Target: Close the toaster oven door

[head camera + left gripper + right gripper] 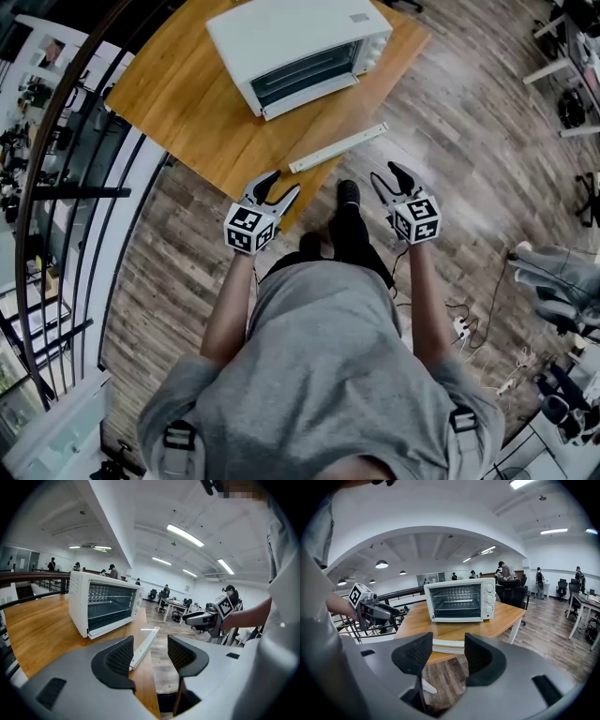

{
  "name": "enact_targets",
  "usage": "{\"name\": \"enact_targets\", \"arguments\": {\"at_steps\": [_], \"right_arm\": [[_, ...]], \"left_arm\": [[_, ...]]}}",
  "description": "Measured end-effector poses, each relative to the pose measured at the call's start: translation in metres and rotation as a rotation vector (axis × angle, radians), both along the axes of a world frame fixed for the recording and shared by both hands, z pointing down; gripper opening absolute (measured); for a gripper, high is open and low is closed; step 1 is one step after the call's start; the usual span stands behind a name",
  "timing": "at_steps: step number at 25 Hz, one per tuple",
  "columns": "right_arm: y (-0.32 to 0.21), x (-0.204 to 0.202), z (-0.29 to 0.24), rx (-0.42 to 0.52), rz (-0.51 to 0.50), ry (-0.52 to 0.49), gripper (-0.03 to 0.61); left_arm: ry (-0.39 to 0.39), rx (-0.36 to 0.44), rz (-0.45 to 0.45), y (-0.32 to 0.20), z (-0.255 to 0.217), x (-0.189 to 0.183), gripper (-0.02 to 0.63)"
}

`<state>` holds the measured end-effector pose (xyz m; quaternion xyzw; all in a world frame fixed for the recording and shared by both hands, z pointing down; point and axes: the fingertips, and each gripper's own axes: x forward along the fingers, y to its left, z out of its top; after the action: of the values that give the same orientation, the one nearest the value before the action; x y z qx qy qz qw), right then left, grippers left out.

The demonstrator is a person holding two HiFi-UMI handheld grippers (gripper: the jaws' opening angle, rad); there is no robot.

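Note:
A white toaster oven (300, 47) stands at the far side of a wooden table (187, 103), its front turned toward me. In the left gripper view the oven (105, 606) shows its dark inside and wire rack, with a low white lip jutting at its bottom front. Whether that lip is the lowered door I cannot tell. My left gripper (284, 183) hangs open and empty over the table's near corner. The right gripper (384, 173) is open too, in the air over the floor beside that corner. Both sets of jaws point toward the oven (461, 599), well short of it.
A long white strip (337, 148) lies on the table near its front edge, between the grippers and the oven. A dark railing (66, 141) curves along the left. Office desks and chairs (171, 606) stand beyond on the wood floor. Cables and a power strip (459, 328) lie at the right.

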<state>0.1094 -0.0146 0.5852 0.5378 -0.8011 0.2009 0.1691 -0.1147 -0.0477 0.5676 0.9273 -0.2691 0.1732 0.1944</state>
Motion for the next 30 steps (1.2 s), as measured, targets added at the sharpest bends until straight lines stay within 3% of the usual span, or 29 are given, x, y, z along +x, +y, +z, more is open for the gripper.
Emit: {"name": "enact_targets", "arguments": {"at_steps": [14, 30], "right_arm": [[-0.043, 0.033, 0.047, -0.100, -0.046, -0.008, 0.221], [-0.077, 0.049, 0.117, -0.207, -0.127, 0.028, 0.215]], "left_arm": [[-0.053, -0.132, -0.112, -0.019, 0.050, -0.008, 0.242], [-0.145, -0.265, -0.130, -0.029, 0.130, 0.003, 0.242]]}}
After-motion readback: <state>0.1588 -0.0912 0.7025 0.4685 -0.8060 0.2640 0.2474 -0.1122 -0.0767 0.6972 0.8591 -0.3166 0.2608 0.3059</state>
